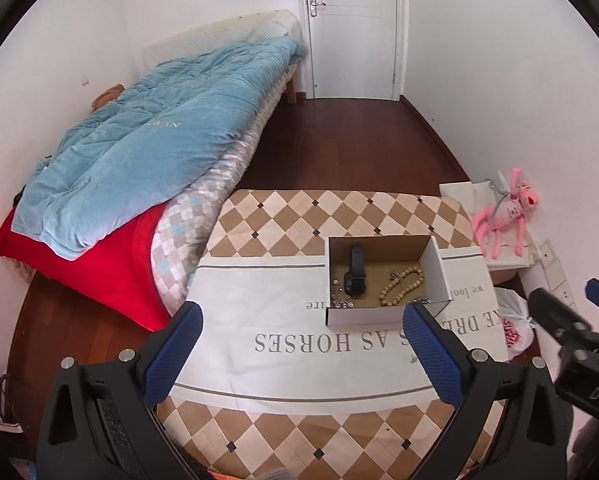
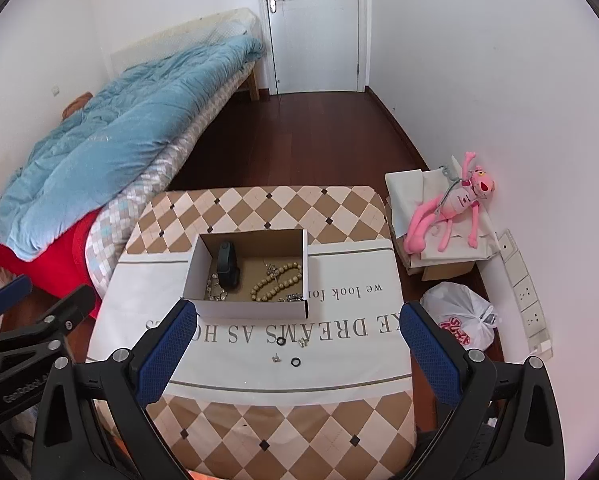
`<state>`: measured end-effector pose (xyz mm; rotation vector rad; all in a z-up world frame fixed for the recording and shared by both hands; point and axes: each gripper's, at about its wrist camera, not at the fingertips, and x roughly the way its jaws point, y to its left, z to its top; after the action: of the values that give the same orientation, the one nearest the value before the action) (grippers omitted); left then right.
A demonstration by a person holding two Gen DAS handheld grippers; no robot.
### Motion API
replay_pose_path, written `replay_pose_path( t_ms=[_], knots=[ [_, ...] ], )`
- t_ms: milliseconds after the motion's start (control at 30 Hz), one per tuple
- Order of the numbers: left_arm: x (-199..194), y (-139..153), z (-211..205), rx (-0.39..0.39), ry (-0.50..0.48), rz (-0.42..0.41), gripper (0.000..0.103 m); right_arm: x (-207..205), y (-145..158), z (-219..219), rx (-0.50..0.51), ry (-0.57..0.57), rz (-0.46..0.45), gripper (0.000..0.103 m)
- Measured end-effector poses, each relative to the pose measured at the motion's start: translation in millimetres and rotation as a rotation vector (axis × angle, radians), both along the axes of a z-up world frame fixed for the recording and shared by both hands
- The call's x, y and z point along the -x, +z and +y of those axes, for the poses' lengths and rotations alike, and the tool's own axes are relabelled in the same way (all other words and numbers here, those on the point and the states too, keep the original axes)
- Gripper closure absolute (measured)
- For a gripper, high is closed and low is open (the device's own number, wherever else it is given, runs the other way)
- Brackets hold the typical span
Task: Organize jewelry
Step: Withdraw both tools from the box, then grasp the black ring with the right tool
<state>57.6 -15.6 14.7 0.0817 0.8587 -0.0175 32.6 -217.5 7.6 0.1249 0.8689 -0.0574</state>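
Note:
A white cardboard box (image 2: 255, 309) (image 1: 363, 316) stands on a white cloth on the checkered table. Inside lie a dark watch (image 2: 227, 269) (image 1: 355, 274), a wooden bead bracelet (image 2: 277, 282) (image 1: 403, 286) and silver chain pieces (image 2: 215, 292). On the cloth in front of the box lie two black rings (image 2: 281, 341) (image 2: 295, 361) and two small silver earrings (image 2: 302, 343) (image 2: 276, 358). My right gripper (image 2: 299, 344) is open above these small pieces. My left gripper (image 1: 303, 340) is open and empty, in front of the box.
A bed with a blue quilt (image 2: 111, 152) and a red blanket (image 1: 99, 264) borders the table on the left. A pink plush toy (image 2: 455, 210) on boxes and a white plastic bag (image 2: 463, 320) sit at the right wall. The door (image 2: 315, 24) is behind.

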Motion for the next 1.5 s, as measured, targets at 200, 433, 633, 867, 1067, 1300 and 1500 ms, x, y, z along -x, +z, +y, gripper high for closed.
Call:
replay_pose_path(
  t_ms=[200,433,633,867,1067,1300,1500],
  knots=[
    [-17,-36,-1,0.015,0.033,0.057,0.001,-11,-38,-12,-0.027,0.001,0.059,0.000],
    [-34,-113,-7,-0.021,0.040,0.198,0.001,-27,-149,-16,-0.098,0.031,0.255,0.019],
    [-40,-180,-13,-0.074,0.031,0.337,0.001,-36,-215,-2,-0.085,0.066,0.310,0.046],
    [-41,-213,-14,-0.076,0.034,0.420,0.001,-41,-239,19,0.029,0.120,0.283,0.068],
    [-42,-210,-22,-0.071,0.016,0.420,0.001,-42,-236,23,0.062,0.138,0.270,0.090],
    [-36,-206,-67,0.027,-0.099,0.421,0.002,-28,-218,-29,-0.064,-0.005,0.248,0.090],
    [-31,-216,-112,0.045,-0.178,0.429,0.004,-17,-217,-58,-0.076,-0.078,0.251,0.090]
  ],
)
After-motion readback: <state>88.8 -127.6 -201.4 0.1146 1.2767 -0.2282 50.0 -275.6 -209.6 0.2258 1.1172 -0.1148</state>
